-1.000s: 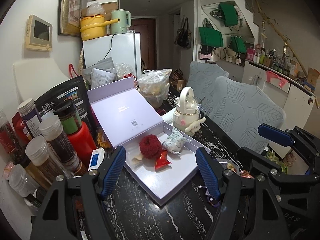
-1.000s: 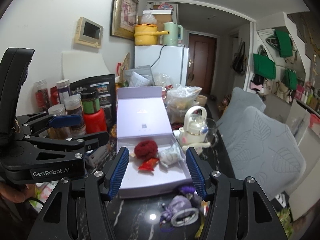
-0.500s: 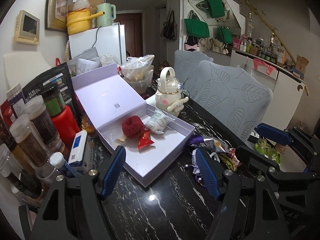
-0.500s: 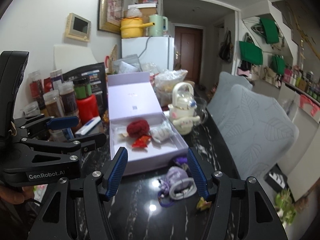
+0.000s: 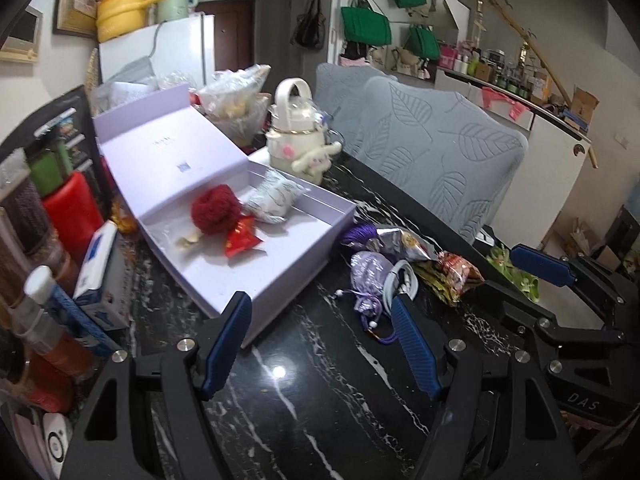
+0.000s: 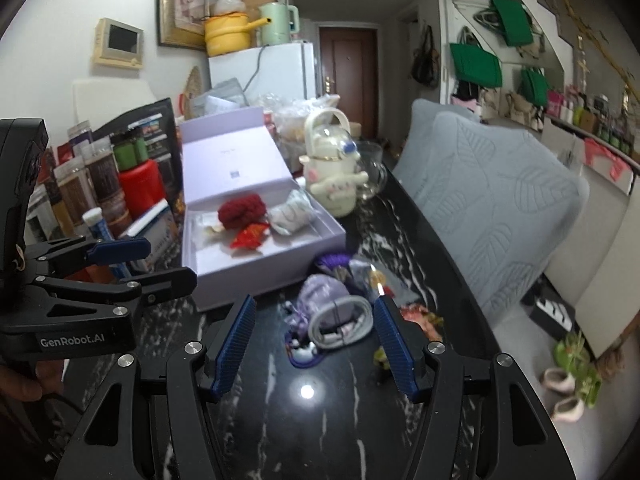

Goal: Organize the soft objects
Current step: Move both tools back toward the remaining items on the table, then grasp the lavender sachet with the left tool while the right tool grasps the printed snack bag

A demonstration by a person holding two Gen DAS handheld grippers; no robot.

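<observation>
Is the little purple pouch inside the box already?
No, the purple pouch lies on the black table in front of the lilac box, outside its wall.

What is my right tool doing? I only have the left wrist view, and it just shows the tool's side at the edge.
Observer: The right tool is open, fingers wide apart, holding nothing.
Operator: What is it lined up with?
Observer: In its own view, the white cable coil sits centred between its fingers, against the purple pouch.
Operator: And my left tool, seen from that side?
Observer: The left tool points toward the lilac box, with a bare hand on its grip.
</observation>
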